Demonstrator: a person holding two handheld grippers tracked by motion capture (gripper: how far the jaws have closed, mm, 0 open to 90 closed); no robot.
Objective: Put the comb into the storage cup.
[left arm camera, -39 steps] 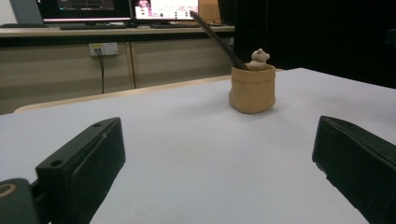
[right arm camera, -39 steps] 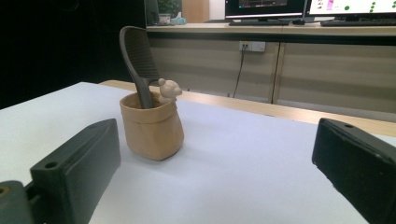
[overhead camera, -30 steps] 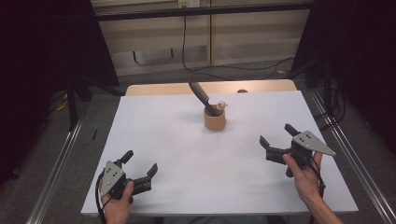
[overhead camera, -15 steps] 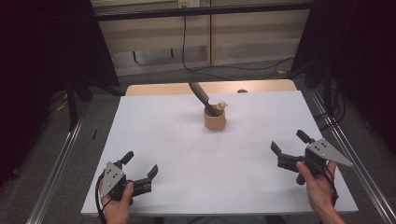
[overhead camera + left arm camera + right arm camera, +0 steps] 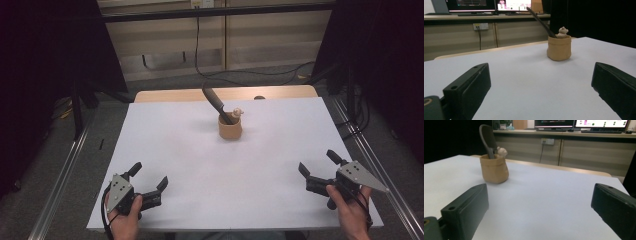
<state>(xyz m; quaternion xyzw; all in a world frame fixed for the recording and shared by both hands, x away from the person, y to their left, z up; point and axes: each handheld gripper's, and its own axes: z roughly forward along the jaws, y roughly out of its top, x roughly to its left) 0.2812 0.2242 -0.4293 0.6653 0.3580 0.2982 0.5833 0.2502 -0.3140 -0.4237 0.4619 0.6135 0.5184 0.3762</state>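
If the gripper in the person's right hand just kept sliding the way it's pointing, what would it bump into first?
Probably nothing at first: the right gripper faces bare white table. The tan pot sits left of its line, so it might pass just beside it, though depth is hard to judge.

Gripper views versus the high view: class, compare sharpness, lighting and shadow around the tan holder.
Left gripper view: the near black fingers look soft, while the tan pouch-shaped holder is fairly sharp. Right gripper view: the same, with a faint shadow at the holder's base. High view: dim and grainy, surroundings nearly black, the white table evenly lit without harsh glare.
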